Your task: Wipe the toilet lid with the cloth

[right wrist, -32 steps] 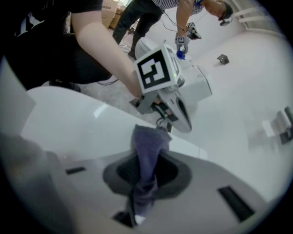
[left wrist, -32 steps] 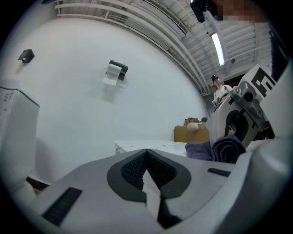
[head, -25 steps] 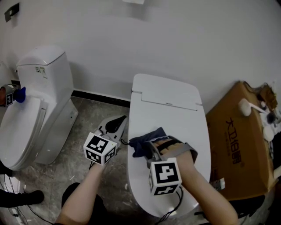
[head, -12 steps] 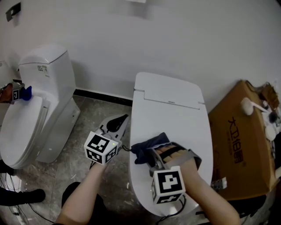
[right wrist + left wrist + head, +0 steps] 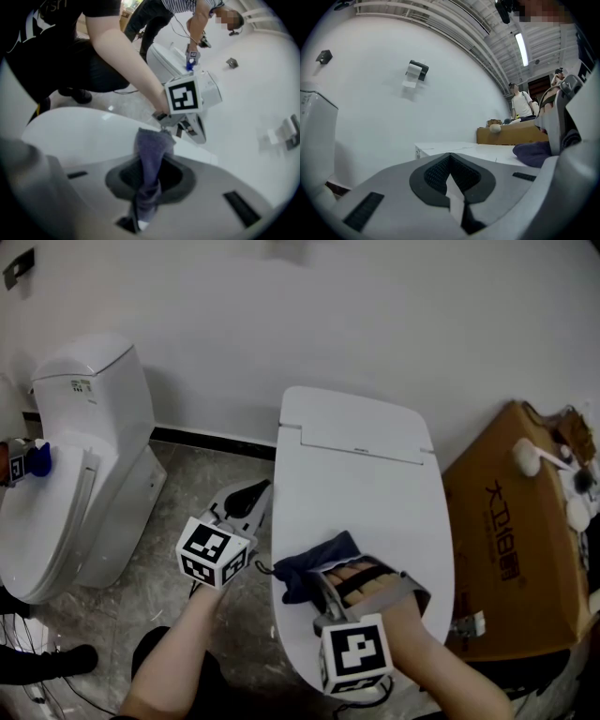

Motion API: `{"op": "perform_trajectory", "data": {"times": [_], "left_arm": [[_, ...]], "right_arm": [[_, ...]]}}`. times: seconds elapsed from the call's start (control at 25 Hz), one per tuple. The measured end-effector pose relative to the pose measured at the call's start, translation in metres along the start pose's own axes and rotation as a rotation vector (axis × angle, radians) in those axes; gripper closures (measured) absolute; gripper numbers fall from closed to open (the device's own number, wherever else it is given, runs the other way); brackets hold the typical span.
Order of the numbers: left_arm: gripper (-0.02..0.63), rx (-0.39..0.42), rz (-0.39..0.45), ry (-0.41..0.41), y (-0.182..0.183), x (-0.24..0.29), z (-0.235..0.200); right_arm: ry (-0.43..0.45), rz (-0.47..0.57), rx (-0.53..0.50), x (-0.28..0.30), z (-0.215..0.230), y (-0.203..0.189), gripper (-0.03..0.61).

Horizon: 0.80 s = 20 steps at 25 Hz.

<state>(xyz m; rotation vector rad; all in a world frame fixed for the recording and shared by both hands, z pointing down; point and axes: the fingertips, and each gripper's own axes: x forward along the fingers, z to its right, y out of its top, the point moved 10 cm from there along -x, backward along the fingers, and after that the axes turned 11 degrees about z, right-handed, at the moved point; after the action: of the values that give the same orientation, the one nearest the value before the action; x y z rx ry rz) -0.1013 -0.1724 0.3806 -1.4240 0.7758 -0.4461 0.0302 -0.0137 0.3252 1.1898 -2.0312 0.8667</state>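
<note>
Right gripper (image 5: 317, 579) is holding the cloth (image 5: 314, 557) on the toilet lid (image 5: 356, 474), toward its front — head view. Left gripper (image 5: 246, 504) is hovering beside the lid; its view is showing jaws together, empty. Right gripper view: jaws are clamping the cloth. Risk — bunched fabric slipping free under drag.

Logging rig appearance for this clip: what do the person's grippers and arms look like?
Both the left gripper and right gripper are grey plastic with black textured jaw pads, each carrying a white cube with black square markers. Forearms bare; black short sleeve.
</note>
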Motion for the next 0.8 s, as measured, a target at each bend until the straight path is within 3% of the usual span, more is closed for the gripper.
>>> {"op": "perform_trajectory", "data": {"times": [0.8], "left_arm": [[0.598,0.006,-0.012,-0.011,-0.002,0.001,0.002]], "right_arm": [[0.003,0.018,0.018,-0.019,-0.034,0.015,0.515]]}}
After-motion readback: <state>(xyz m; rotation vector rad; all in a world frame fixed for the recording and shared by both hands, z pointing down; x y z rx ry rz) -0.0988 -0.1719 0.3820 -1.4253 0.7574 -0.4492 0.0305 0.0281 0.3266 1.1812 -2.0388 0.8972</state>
